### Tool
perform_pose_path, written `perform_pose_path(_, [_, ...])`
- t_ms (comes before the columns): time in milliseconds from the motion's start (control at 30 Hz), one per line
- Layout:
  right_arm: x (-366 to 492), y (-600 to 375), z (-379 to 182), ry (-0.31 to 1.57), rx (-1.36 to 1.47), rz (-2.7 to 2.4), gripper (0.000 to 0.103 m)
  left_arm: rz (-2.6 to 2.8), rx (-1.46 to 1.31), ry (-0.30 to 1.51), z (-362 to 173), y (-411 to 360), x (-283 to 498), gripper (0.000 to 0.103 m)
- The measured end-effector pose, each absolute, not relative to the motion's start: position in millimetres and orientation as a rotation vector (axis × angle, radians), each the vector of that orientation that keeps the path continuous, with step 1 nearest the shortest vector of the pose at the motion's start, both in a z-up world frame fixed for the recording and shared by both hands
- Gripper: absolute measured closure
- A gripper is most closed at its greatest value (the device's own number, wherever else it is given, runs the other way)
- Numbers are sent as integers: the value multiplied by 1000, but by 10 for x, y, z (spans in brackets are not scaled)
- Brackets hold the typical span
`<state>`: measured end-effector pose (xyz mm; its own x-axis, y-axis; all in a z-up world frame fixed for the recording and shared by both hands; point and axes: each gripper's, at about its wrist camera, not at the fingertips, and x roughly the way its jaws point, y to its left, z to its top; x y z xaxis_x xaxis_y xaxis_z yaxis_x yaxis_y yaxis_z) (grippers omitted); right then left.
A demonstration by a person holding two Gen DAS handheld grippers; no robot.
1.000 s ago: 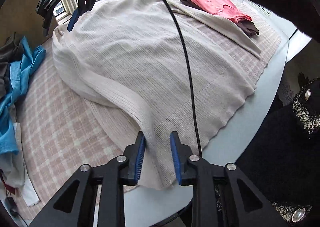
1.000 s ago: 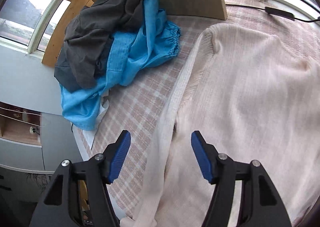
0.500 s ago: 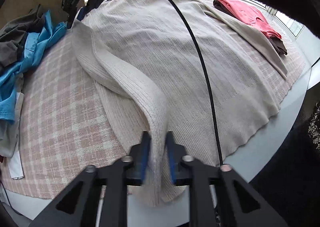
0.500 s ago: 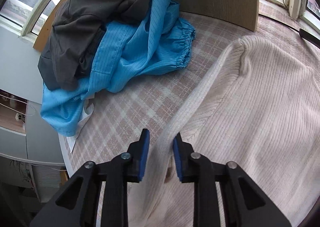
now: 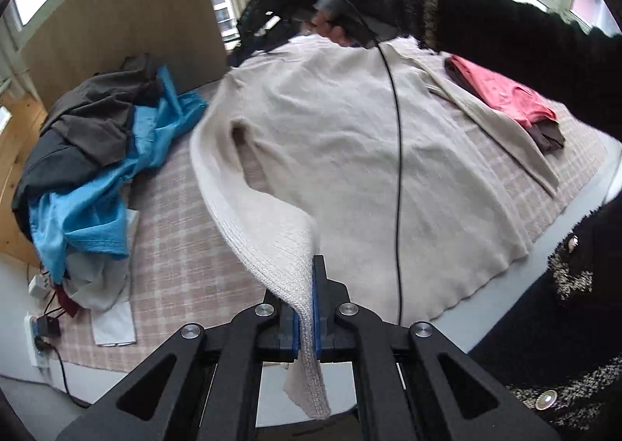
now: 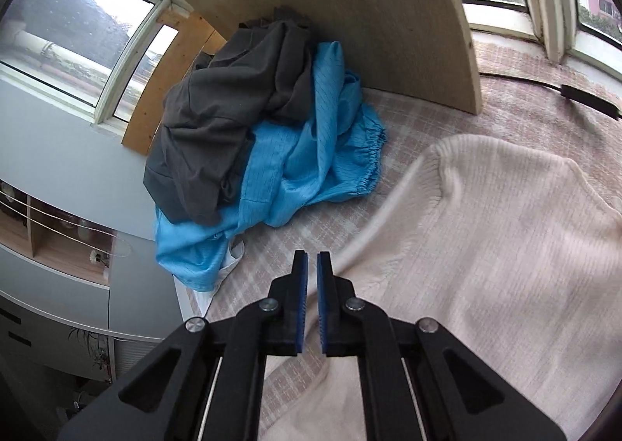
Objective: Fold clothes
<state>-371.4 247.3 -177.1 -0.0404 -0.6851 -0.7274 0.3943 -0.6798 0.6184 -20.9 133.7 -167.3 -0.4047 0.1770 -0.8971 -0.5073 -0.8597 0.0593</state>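
Cream ribbed sweater (image 5: 350,153) lies flat on the checked cloth (image 5: 175,246), its length running from the near hem toward the windows, with one sleeve (image 5: 272,246) raised toward the camera. Left gripper (image 5: 306,308), angled steeply down, pinches that sleeve's cuff. Right gripper (image 6: 311,297), reaching in under a black sleeve (image 5: 505,25), has its pads pressed together at the sweater's shoulder edge; whether cloth is caught, I cannot tell.

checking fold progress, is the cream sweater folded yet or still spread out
Mostly spread: the cream sweater lies flat, only its sleeve lifted in the left gripper.
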Motion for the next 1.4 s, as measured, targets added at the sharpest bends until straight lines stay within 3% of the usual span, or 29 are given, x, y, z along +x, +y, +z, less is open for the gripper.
perform_pose_path(67, [-3656,2570,-1757,-257,1510,-1815,94,2158,-1430,535,-1982,1658,-148,99])
perform_pose_path(133, [-3660,2598,-1824,-250,1558,-1828,77,2062,-1464,613,-2293,1932,-119,99])
perform_pose_path(167, [-3688,2571,-1867,-249,1587,-1837,52,2016,-1480,652,-2448,2065,-106,99])
perform_pose_path(200, [-3715,2545,-1910,-249,1616,-1847,41,1989,-1489,682,-2556,2155,-108,99])
perform_pose_path(433, [-3834,2036,-2291,-129,1695,-1795,42,1995,-1492,597,-2515,2230,-181,99])
perform_pose_path(467, [-3827,2016,-2315,-124,1683,-1789,56,2002,-1492,587,-2481,2221,-177,99])
perform_pose_path(500, [-3820,1996,-2339,-120,1671,-1784,87,2008,-1491,579,-2449,2212,-172,99])
perform_pose_path(533, [-3810,2007,-2332,-128,1650,-1778,94,2005,-1492,573,-2433,2209,-169,99])
perform_pose_path(600, [-3781,2107,-2236,-179,1587,-1764,94,1992,-1494,562,-2412,2206,-162,98])
perform_pose_path(733, [-3740,2500,-2077,-195,1560,-1828,94,1981,-1513,505,-2335,2078,-159,75])
perform_pose_path(767, [-3746,2593,-2091,-187,1589,-1850,90,1997,-1510,481,-2285,1976,-188,71])
perform_pose_path(933, [-3744,2937,-2103,-147,1645,-1949,78,2167,-1498,473,-2102,1398,-655,70])
perform_pose_path(1000, [-3727,2963,-2065,-133,1621,-1957,59,2255,-1475,493,-2101,1238,-1039,71])
perform_pose_path(1033, [-3713,2952,-2059,-138,1609,-1950,56,2290,-1463,492,-2110,1177,-1245,71])
perform_pose_path(1200, [-3660,2897,-2114,-160,1606,-1923,56,2335,-1381,494,-2293,1198,-2132,71])
perform_pose_path(1400, [-3689,2987,-2248,-249,1617,-1903,56,2184,-1429,691,-2742,1430,-2533,71])
